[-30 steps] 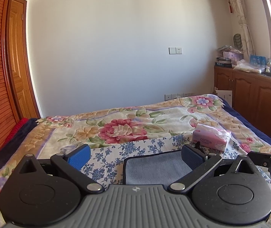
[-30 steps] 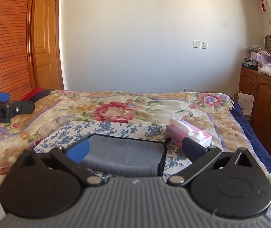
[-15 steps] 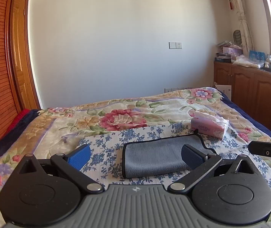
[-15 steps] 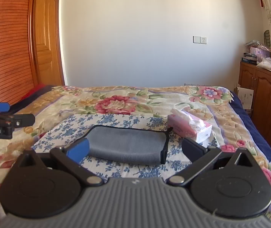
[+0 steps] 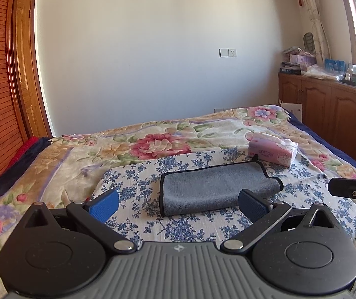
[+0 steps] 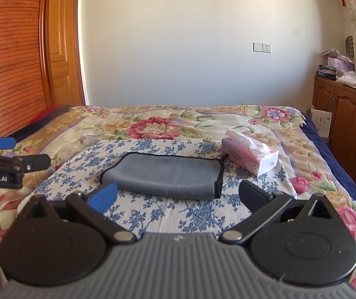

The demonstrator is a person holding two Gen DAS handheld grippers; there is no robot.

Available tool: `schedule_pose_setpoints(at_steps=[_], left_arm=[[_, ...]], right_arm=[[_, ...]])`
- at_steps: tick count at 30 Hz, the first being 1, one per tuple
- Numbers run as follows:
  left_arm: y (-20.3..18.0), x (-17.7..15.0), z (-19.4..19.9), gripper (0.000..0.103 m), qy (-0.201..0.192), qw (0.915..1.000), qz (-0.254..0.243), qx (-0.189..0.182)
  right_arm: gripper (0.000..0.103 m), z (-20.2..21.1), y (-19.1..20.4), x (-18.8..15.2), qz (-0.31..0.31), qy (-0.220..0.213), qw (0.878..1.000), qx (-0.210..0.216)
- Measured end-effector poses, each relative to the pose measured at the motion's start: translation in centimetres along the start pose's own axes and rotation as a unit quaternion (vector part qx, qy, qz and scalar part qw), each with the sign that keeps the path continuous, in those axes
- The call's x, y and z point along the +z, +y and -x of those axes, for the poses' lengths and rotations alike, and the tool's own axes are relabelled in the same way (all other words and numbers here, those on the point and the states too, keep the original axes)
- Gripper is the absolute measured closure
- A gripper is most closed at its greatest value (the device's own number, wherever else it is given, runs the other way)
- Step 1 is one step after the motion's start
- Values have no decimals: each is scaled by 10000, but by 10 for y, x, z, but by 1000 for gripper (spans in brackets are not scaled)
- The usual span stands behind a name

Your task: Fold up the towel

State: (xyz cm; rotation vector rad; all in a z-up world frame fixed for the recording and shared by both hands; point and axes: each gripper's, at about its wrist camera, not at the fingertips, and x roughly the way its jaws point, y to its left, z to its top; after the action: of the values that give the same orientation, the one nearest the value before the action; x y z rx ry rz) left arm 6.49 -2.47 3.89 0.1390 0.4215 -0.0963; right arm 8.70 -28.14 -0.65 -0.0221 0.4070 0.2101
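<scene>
A grey towel with black edging (image 5: 215, 186) lies folded into a long strip on a blue-flowered white cloth (image 5: 138, 174) on the bed. It also shows in the right wrist view (image 6: 168, 175). My left gripper (image 5: 178, 205) is open and empty, held above the near edge of the towel. My right gripper (image 6: 178, 195) is open and empty, just short of the towel's near edge. Each gripper shows at the edge of the other's view.
A pink tissue pack (image 5: 272, 150) lies on the bed (image 5: 153, 134) just beyond the towel's right end. Wooden cabinets (image 5: 327, 104) with clutter on top stand at the right. A wooden wardrobe and door (image 6: 16, 62) stand at the left.
Both grippers have pulled back and up from the towel, staying open. More of the towel and flowered cloth now shows in front of them.
</scene>
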Motion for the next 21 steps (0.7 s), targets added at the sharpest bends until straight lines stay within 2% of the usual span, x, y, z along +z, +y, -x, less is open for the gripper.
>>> schedule_pose_setpoints(at_steps=[21], left_arm=[[-6,-48,10,0,87,9999,114,81]], right_arm=[[0,14,5,-24,-1,94,9999,-59]])
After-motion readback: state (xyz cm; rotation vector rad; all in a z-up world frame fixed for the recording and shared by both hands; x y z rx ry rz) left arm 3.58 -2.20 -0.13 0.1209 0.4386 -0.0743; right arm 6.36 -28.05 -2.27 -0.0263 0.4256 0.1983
